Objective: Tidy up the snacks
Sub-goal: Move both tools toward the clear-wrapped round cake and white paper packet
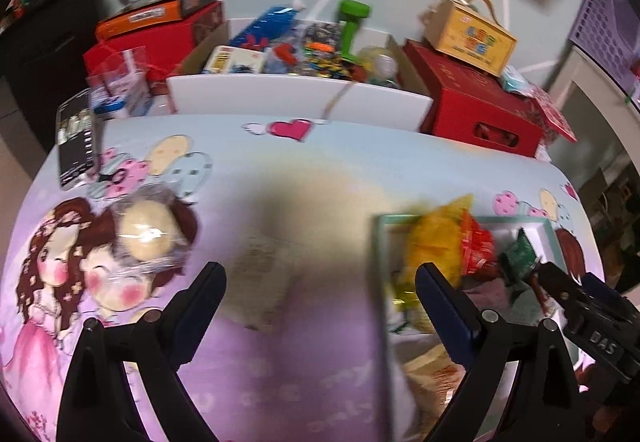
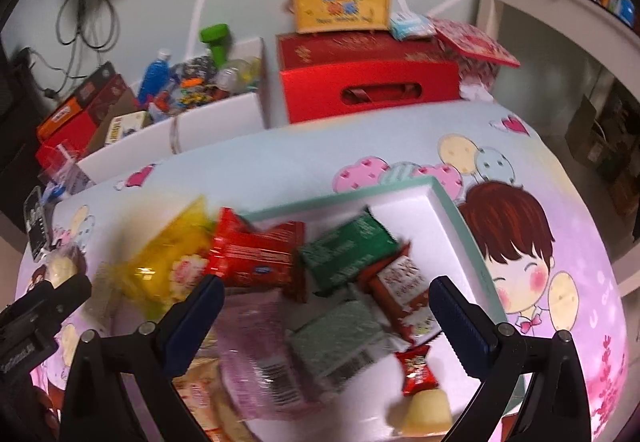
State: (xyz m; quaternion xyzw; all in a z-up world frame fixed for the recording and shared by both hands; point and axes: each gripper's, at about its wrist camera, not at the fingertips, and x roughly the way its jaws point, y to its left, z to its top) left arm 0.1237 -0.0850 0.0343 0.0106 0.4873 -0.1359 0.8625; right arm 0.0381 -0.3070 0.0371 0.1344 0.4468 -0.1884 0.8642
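A white tray with a teal rim (image 2: 444, 198) lies on the cartoon-print table and holds several snack packs: a yellow bag (image 2: 160, 254), a red pack (image 2: 256, 254), a green pack (image 2: 348, 250), a small red candy (image 2: 418, 370) and a pale jelly cup (image 2: 426, 412). My right gripper (image 2: 324, 290) is open and empty above the tray. My left gripper (image 1: 320, 278) is open and empty over bare table left of the tray (image 1: 378, 242). A wrapped pale round snack (image 1: 150, 234) lies on the table left of the left gripper. The right gripper (image 1: 560, 282) shows at the left wrist view's right edge.
Behind the table stand a white box of bottles and toys (image 1: 300, 94), red boxes (image 1: 476, 102), a yellow carry box (image 1: 472, 34) and an orange box (image 1: 140, 18). A black packet (image 1: 76, 138) lies at the table's far left edge. White shelving (image 2: 560, 26) stands to the right.
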